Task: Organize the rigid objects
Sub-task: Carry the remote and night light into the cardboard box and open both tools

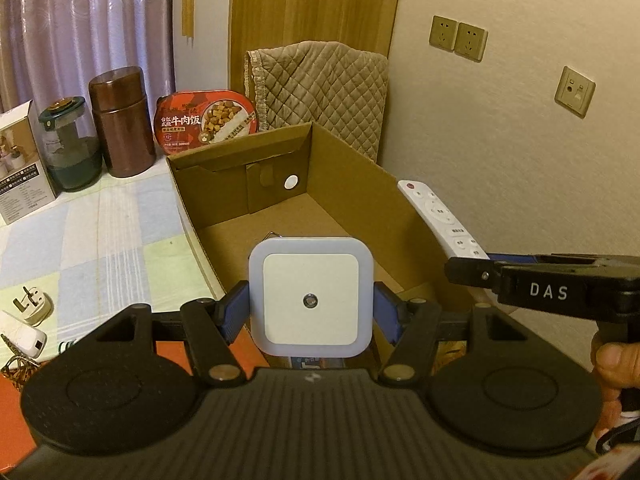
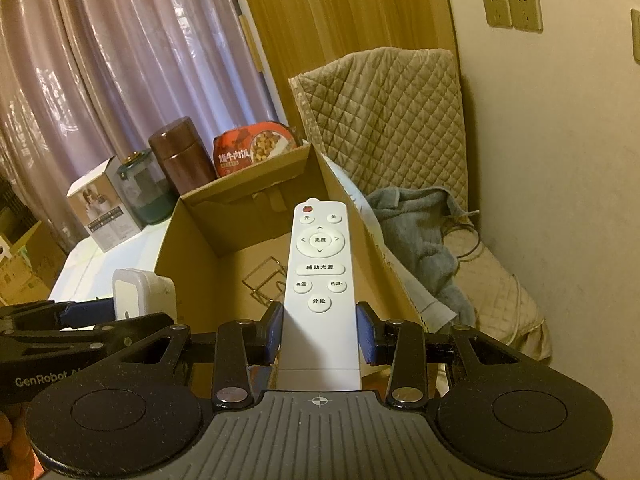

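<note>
My left gripper (image 1: 311,306) is shut on a square white night light (image 1: 311,298), its blue pads pressing both sides, held over the near end of an open cardboard box (image 1: 224,208). My right gripper (image 2: 320,330) is shut on a long white remote control (image 2: 320,280), which points forward over the same box (image 2: 192,236). In the left wrist view the remote (image 1: 440,216) sticks out of the right gripper above the box's right wall. A thin wire frame (image 2: 264,280) lies on the box floor. The night light (image 2: 140,292) shows at the left in the right wrist view.
Behind the box stand a brown canister (image 1: 122,120), a glass jar (image 1: 70,148), a red meal tray (image 1: 206,118) and a white carton (image 1: 20,160). Chargers and a plug (image 1: 30,304) lie on the checked cloth at left. A quilted chair (image 2: 384,120) with a grey towel (image 2: 424,232) stands at right.
</note>
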`<state>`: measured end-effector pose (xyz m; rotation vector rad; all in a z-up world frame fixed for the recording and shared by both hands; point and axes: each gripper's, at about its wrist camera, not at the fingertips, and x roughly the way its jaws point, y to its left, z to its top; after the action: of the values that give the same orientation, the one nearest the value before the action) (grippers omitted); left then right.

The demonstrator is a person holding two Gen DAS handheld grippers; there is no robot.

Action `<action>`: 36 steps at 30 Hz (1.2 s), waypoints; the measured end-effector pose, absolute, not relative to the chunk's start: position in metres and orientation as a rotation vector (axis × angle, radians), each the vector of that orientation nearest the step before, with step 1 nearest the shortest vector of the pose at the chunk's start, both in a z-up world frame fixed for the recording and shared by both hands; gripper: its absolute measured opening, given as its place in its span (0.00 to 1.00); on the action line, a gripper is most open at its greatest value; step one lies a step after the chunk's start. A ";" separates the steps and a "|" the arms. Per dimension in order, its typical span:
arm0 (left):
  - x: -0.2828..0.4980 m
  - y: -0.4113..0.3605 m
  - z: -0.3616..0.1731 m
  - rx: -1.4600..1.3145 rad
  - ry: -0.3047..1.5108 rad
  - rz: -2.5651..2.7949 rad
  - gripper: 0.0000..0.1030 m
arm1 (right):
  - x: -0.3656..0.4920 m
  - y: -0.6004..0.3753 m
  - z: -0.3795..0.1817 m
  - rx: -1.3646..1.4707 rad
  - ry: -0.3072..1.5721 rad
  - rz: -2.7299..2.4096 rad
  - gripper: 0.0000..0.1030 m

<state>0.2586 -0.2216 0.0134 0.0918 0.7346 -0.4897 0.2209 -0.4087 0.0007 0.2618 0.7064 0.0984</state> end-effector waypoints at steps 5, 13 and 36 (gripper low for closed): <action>0.262 -0.224 0.013 0.098 0.726 -0.479 0.59 | 0.221 -0.409 0.001 0.262 0.705 0.097 0.34; 0.260 -0.206 0.024 0.066 0.704 -0.438 0.62 | 0.220 -0.408 0.003 0.262 0.704 0.099 0.34; 0.248 -0.172 0.032 0.019 0.703 -0.382 0.62 | 0.225 -0.386 0.000 0.254 0.722 0.130 0.34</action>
<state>0.2476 -0.1723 0.0317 0.0190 0.7034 -0.3822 0.2254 -0.3864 0.0000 0.2542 0.7221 0.1302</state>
